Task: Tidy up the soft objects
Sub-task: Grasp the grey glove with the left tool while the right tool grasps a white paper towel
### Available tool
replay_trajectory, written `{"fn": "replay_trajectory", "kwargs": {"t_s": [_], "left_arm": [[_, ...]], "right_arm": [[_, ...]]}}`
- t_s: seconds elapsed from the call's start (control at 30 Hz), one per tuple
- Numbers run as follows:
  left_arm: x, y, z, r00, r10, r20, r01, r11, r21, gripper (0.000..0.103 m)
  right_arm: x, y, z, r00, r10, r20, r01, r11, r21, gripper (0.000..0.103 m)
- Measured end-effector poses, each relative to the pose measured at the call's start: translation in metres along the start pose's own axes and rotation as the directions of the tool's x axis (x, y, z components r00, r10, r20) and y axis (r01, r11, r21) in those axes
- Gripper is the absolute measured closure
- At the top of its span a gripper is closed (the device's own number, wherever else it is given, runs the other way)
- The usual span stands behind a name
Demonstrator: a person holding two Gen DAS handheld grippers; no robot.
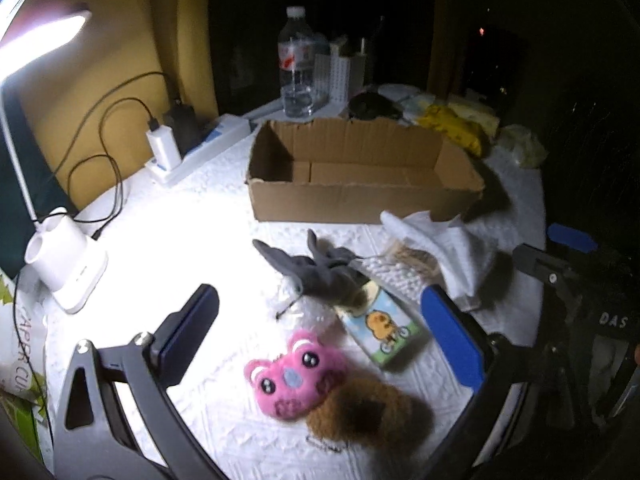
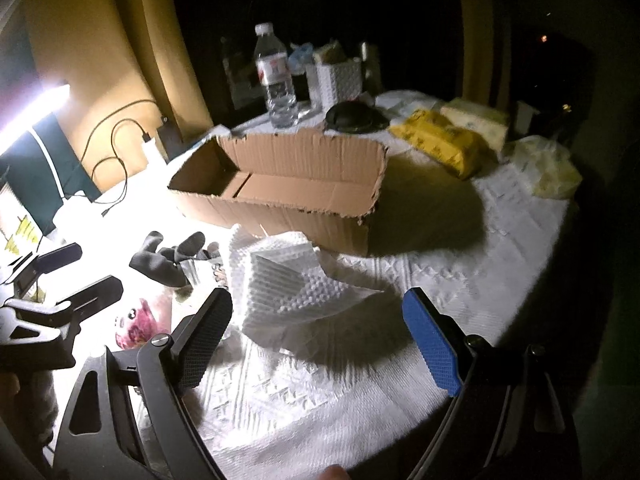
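An open, empty cardboard box stands mid-table; it also shows in the right wrist view. In front of it lie a grey glove, a pink plush face, a brown fuzzy plush, a cartoon tissue pack and a crumpled white cloth. My left gripper is open above the pink plush and tissue pack, holding nothing. My right gripper is open just in front of the white cloth, empty.
A white desk lamp base and a power strip with chargers stand at the left. A water bottle, a white basket, yellow packets and a dark round object sit behind the box. A white textured cloth covers the table.
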State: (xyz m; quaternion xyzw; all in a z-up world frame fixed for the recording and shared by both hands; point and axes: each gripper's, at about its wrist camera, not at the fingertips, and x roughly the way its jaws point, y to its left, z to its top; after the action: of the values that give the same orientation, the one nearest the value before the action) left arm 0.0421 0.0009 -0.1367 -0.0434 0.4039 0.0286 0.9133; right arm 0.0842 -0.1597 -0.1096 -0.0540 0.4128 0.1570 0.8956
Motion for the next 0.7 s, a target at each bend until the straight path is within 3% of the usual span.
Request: {"fn": "replay_trajectory", "kwargs": {"t_s": [0.1,0.17,0.27,0.37,0.43,0.47,0.53,0.6,0.7], "left_arm": [[0.019,-0.001,0.002,1.0,0.009,-0.027,-0.008,1.0,0.008,0.003],[0.031,0.001,0.004,0.999,0.008,-0.047,-0.008,1.0,0.006,0.016],[0.045,0.004,0.005,0.997,0.012,-0.075,-0.012,1.0,-0.002,0.018],[0.057,0.009,0.004,0.995,-0.003,-0.102,0.002,1.0,-0.013,0.028],[0.062,0.013,0.002,0.993,-0.009,-0.12,0.008,1.0,-0.01,0.037],[0.063,0.015,0.001,0.992,-0.018,-0.124,0.016,1.0,-0.012,0.041],[0.064,0.016,0.002,0.992,-0.042,-0.118,0.042,0.999,-0.002,0.043],[0.065,0.011,0.002,0.993,-0.046,-0.112,0.051,0.998,0.041,0.05],[0.066,0.008,0.001,0.992,-0.066,-0.11,0.074,0.995,0.071,0.058]], "right_arm": [[0.016,-0.004,0.0,0.999,0.041,-0.024,-0.042,0.999,-0.025,0.019],[0.029,-0.007,0.002,0.997,0.065,-0.047,-0.067,0.997,-0.035,0.02],[0.045,-0.006,0.005,0.988,0.133,-0.079,-0.136,0.99,-0.04,0.021],[0.057,0.0,0.007,0.981,0.16,-0.112,-0.166,0.985,-0.052,0.022],[0.064,0.002,0.008,0.977,0.17,-0.128,-0.177,0.983,-0.042,0.033],[0.065,0.003,0.009,0.976,0.175,-0.131,-0.182,0.983,-0.037,0.044],[0.066,0.005,0.009,0.976,0.176,-0.131,-0.181,0.983,-0.03,0.054],[0.064,0.006,0.009,0.979,0.167,-0.121,-0.17,0.985,-0.013,0.072],[0.059,0.006,0.006,0.983,0.152,-0.1,-0.152,0.988,0.009,0.091]]}}
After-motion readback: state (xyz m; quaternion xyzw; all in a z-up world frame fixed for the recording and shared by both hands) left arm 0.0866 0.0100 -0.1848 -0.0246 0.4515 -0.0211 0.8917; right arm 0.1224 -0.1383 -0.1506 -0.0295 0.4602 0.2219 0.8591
